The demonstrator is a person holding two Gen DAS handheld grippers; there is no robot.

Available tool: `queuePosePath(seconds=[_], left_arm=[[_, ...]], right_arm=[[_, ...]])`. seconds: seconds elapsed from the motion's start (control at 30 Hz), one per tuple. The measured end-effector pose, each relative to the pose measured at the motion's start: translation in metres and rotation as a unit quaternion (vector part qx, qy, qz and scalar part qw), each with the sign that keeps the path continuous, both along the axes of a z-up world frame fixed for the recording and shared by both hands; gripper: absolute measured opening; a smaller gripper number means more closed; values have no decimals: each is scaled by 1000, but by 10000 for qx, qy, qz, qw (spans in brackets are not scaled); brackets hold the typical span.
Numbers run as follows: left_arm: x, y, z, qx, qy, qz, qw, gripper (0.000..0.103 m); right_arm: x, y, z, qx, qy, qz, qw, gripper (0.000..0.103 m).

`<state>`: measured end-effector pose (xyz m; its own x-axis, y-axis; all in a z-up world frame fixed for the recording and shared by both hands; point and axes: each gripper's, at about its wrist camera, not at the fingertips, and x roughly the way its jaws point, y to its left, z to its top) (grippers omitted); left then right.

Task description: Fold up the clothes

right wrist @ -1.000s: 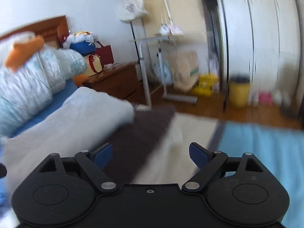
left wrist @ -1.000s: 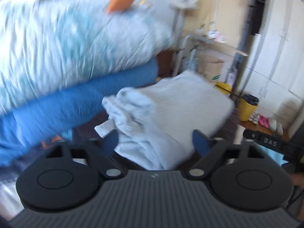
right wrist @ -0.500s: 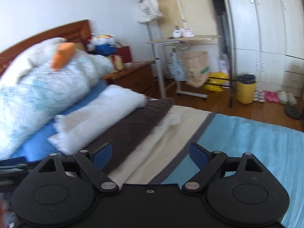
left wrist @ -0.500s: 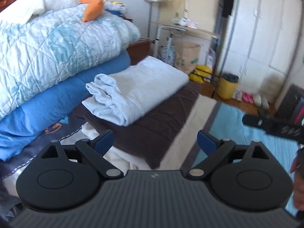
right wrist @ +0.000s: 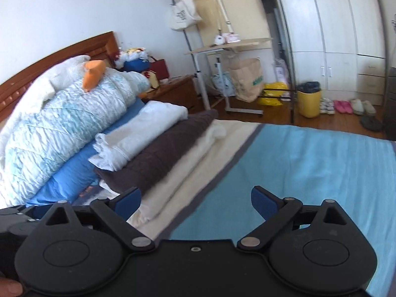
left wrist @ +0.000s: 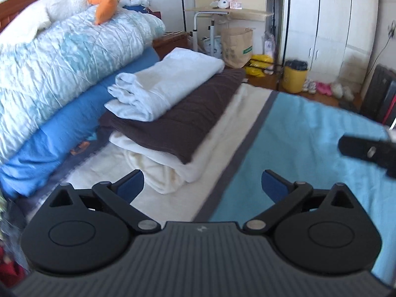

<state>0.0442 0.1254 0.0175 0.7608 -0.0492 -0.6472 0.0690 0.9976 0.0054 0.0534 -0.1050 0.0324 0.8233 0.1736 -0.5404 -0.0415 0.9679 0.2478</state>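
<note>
A stack of folded clothes lies on the bed: a white garment (left wrist: 168, 84) (right wrist: 138, 133) on top, a dark brown one (left wrist: 188, 121) (right wrist: 163, 153) under it, a cream one (left wrist: 168, 170) (right wrist: 188, 153) at the bottom. My left gripper (left wrist: 202, 185) hovers short of the stack's near end, jaws opening, nothing between them. My right gripper (right wrist: 196, 199) hangs over the bed to the right of the stack, jaws also opening and empty. The right gripper's tip shows at the left wrist view's right edge (left wrist: 366, 151).
A rolled blue-white quilt (left wrist: 61, 57) and blue bedding (left wrist: 69, 123) lie left of the stack, an orange-beaked plush (left wrist: 104, 7) on top. Light blue bedcover (left wrist: 309, 153) spreads to the right. Beyond the bed stand a side table (right wrist: 230, 47), paper bag (right wrist: 247, 79), yellow bin (right wrist: 308, 101) and wardrobe (right wrist: 334, 24).
Both grippers have pulled back and up from the white garment, which now rests on the stack. Both pairs of jaws have spread a little wider.
</note>
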Motion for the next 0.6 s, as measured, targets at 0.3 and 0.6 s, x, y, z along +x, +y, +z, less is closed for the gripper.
queuePosePath(seconds=[0.3,0.6], left_arm=[[-13,-14,0,-80,84,-62,9999,103],[-16,-11,-2,-38,177,82,9998,103]], right_arm=[[-26,2,-2,-387,128,-424,9983,98],[-31,1,-3,-365,128,-691,9969,98]])
